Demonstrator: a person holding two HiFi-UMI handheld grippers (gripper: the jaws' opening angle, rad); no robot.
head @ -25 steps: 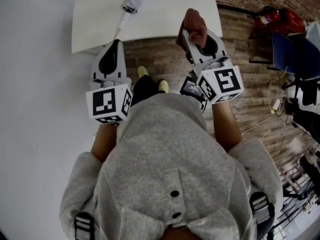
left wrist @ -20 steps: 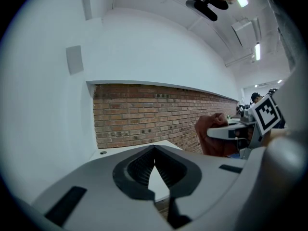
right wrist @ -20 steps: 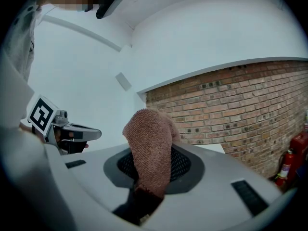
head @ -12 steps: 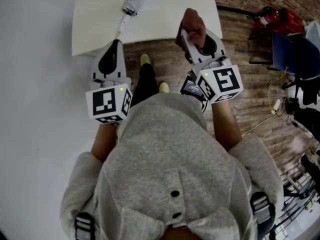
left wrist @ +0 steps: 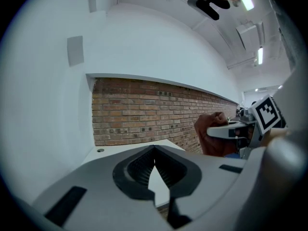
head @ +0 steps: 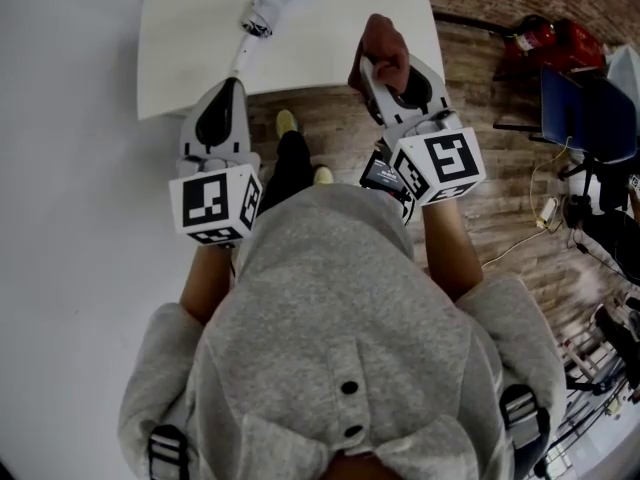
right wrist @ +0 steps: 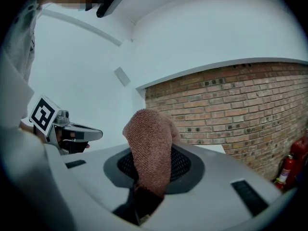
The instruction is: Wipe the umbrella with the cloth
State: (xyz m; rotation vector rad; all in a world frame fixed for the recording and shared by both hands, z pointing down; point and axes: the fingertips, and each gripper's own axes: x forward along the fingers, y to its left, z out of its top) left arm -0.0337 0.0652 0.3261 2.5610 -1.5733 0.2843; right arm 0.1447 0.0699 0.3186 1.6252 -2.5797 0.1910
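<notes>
visibly, right gripper [head: 388, 70] clamps brown cloth [head: 383, 40]; its cube [head: 428, 173] bears square markers [head: 453, 159].

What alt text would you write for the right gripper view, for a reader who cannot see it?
The right tool is shut on a reddish-brown cloth that stands up between its jaws. Behind are a white wall and a brick wall, the left tool at left and a red fire extinguisher at lower right.

Cloth [right wrist: 148, 150] rough, nubby weave; table [head: 340, 38] smooth matt white; brick wall [left wrist: 130, 109] rough.
</notes>
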